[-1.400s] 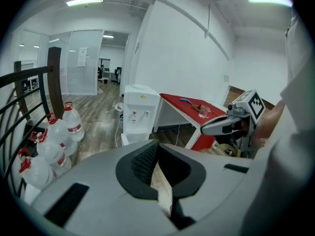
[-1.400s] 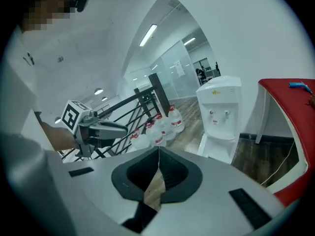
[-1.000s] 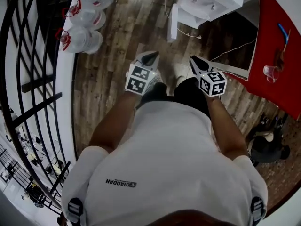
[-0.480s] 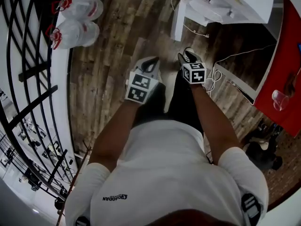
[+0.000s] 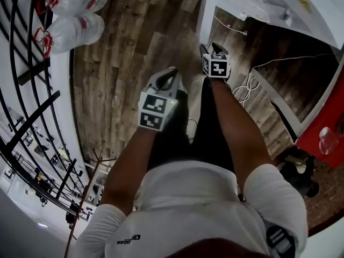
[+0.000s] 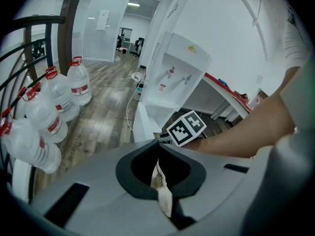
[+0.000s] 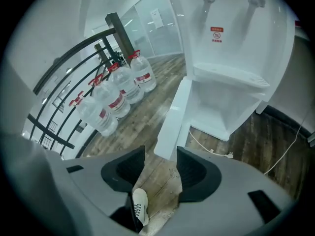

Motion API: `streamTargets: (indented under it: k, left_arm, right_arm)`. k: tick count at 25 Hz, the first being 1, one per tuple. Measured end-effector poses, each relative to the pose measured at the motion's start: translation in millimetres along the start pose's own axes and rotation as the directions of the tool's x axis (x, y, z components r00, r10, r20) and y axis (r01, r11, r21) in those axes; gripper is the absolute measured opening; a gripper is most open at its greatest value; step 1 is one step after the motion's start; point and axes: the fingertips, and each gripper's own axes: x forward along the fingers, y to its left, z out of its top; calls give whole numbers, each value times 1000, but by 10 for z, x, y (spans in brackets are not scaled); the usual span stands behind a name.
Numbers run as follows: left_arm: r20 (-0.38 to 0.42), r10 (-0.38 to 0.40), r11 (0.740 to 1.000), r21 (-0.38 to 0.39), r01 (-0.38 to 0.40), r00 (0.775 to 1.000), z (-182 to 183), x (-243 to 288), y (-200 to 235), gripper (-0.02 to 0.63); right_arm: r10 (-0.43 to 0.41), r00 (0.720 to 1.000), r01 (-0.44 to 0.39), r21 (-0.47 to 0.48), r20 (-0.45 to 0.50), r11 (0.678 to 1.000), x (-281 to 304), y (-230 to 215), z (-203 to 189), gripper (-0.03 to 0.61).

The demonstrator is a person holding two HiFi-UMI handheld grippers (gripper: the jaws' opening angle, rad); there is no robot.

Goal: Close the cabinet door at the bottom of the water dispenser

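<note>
our right tongs stand open; the cabinet door hangs open just ahead of their gap, below the water dispenser. our left tongs are pinched together, empty. the door looks light, stiff and smooth; we'd push flat near its free edge.

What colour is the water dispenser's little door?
White; the cabinet door shows best in the right gripper view.
</note>
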Motion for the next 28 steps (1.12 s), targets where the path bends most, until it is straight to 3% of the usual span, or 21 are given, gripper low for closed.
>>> streamTargets:
  k: [9,18,24,28]
  left_arm:
    - [-44,-10,1000,-28,9,999,-137,245,-63,0]
    - [-51,-8,1000,-17,7,999,-91,350,-112,0]
    - [-56,-14,1000,-10,13,998,-50,405,-164,0]
    - [-59,-25,1000,10,26,998,-8,437,-236,0]
  right_arm:
    - [-21,997,17,-51,-71,999,454,-31,-81,193]
    - [-15,997,10,-67,-71,998,540,-63,-120,192]
    - [-42,997,40,-38,-70,998,473,-253,-201,192]
    - [-78,994,81,36,-77,996,359,-492,-296,192]
